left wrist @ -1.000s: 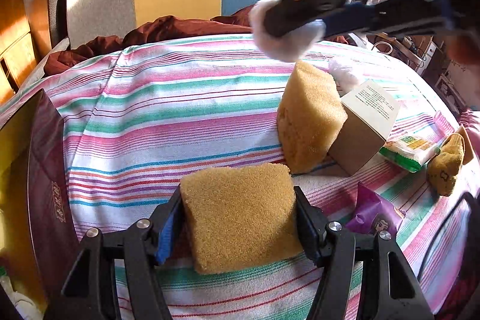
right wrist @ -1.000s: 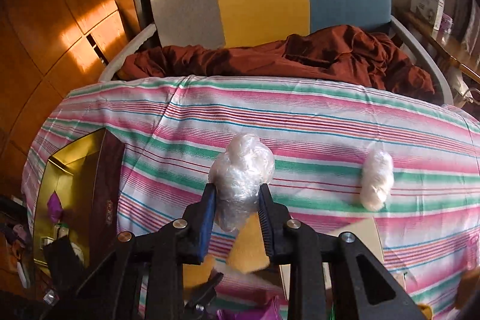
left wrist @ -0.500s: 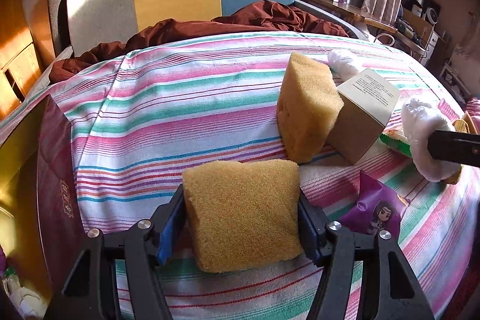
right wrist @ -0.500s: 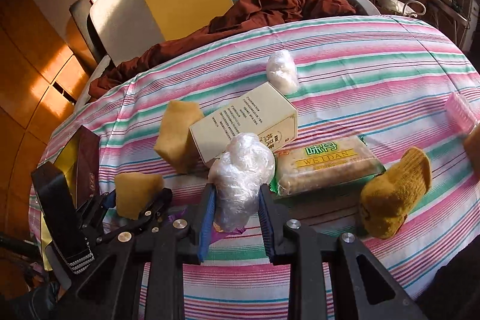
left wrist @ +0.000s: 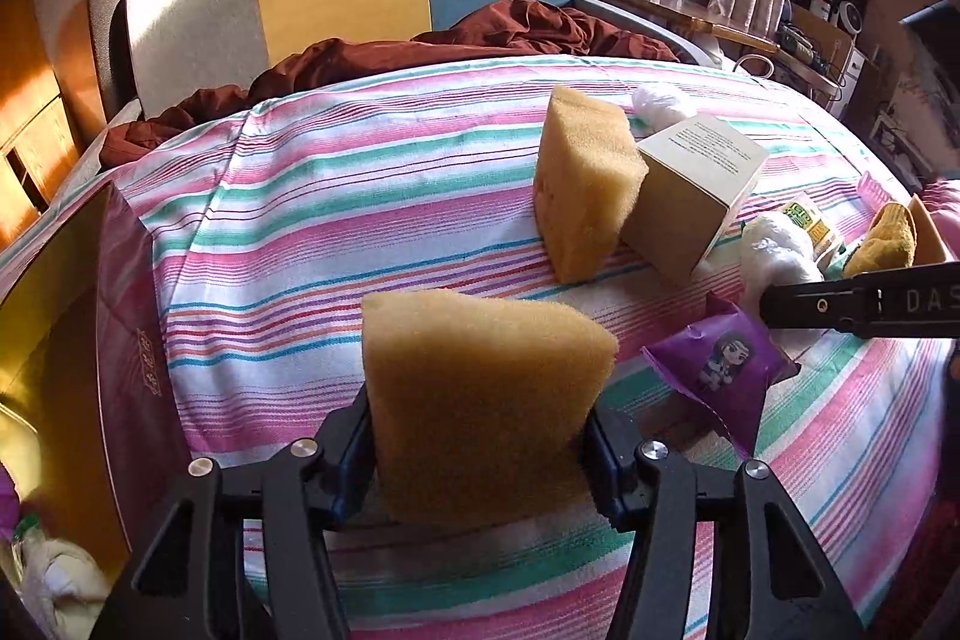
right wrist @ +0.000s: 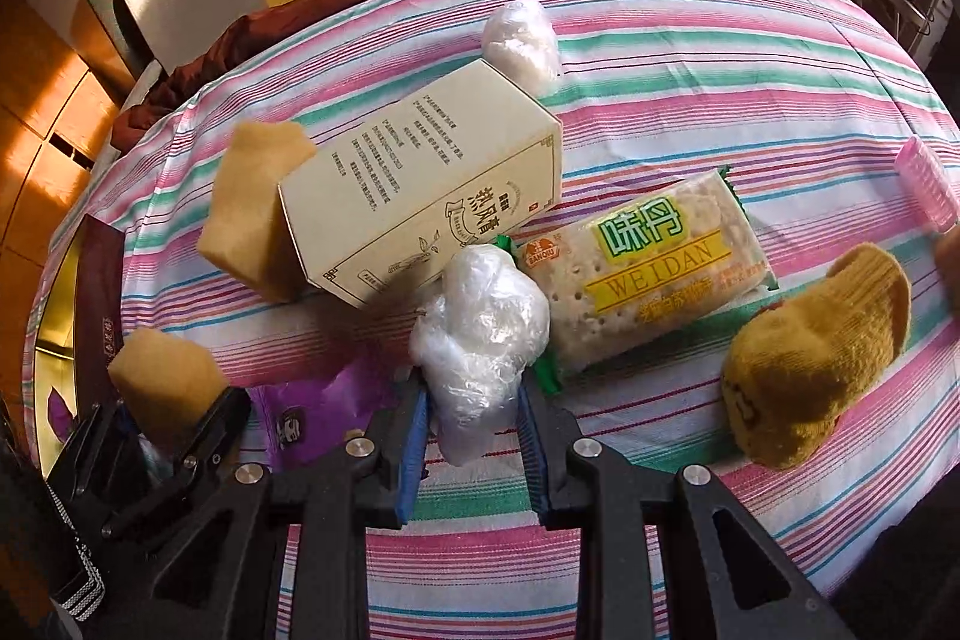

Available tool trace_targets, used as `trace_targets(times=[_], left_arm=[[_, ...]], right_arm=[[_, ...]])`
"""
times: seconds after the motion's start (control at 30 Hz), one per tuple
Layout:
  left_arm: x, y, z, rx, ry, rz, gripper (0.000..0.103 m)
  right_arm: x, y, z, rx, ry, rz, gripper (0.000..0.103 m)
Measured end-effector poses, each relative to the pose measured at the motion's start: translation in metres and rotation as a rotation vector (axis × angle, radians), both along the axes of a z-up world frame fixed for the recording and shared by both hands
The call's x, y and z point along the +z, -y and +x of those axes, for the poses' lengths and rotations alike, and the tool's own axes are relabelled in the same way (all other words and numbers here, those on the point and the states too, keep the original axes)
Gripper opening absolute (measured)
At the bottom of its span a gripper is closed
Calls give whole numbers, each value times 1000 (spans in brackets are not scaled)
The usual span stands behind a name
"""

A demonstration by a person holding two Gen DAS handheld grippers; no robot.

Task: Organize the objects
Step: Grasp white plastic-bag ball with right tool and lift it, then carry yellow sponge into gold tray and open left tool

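Left wrist view: the left tongs [left wrist: 477, 436] are closing on a tan sponge [left wrist: 480, 400], its lower sides already squeezed between the pads and its body lifted clear of the striped worktop [left wrist: 336, 196]. The step in hand looks like a pick-up for sorting. A gold-lined box [left wrist: 54, 340] stands open at the near left edge, with some items visible inside, so the next move probably calls for carrying the sponge left and over its rim before letting go. A 2nd sponge [left wrist: 585, 184] stands on end farther right, leaning against a cream carton [left wrist: 690, 196]. A purple snack packet [left wrist: 720, 370] lies at near right. The right tongs enter from the right edge with a white plastic wad, but their pads are hidden here.

Right wrist view: the right tongs [right wrist: 474, 430] are clenched on a crumpled plastic wad [right wrist: 480, 340], held just above the worktop near a cracker packet [right wrist: 642, 268]. Only this view shows the packet's face, a mustard knitted sock [right wrist: 816, 358], a pink ribbed item [right wrist: 924, 184] at far right, and a 2nd plastic wad [right wrist: 522, 46] beyond the carton. The box interior is barely visible here.
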State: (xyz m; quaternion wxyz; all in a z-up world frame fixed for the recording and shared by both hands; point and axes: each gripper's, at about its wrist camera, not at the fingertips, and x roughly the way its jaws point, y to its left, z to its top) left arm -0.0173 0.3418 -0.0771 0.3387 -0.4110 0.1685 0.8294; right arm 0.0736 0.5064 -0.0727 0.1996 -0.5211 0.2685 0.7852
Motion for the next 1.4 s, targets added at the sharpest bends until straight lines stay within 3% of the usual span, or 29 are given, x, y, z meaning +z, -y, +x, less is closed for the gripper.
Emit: trace_targets(times=[0.1, 0.27, 0.5, 0.7, 0.87, 1.07, 1.27, 1.4], left_arm=[[14, 11, 10, -18, 1, 42, 58], [62, 50, 15, -16, -30, 157, 58], [102, 150, -42, 150, -65, 184, 60], [80, 244, -121, 398, -22, 65, 60], [49, 285, -165, 510, 53, 10, 60], [24, 300, -191, 592, 100, -23, 67], [30, 302, -181, 588, 77, -20, 72], [39, 304, -166, 582, 57, 11, 82]], right_arm=[[0, 0, 2, 1, -3, 4, 27], [2, 2, -1, 4, 2, 23, 27], [4, 3, 0, 5, 15, 48, 27], [4, 4, -1, 7, 25, 67, 27], [3, 5, -3, 9, 28, 72, 27], [3, 5, -3, 8, 30, 71, 27], [2, 7, -5, 10, 31, 76, 27], [2, 6, -5, 11, 31, 76, 27]])
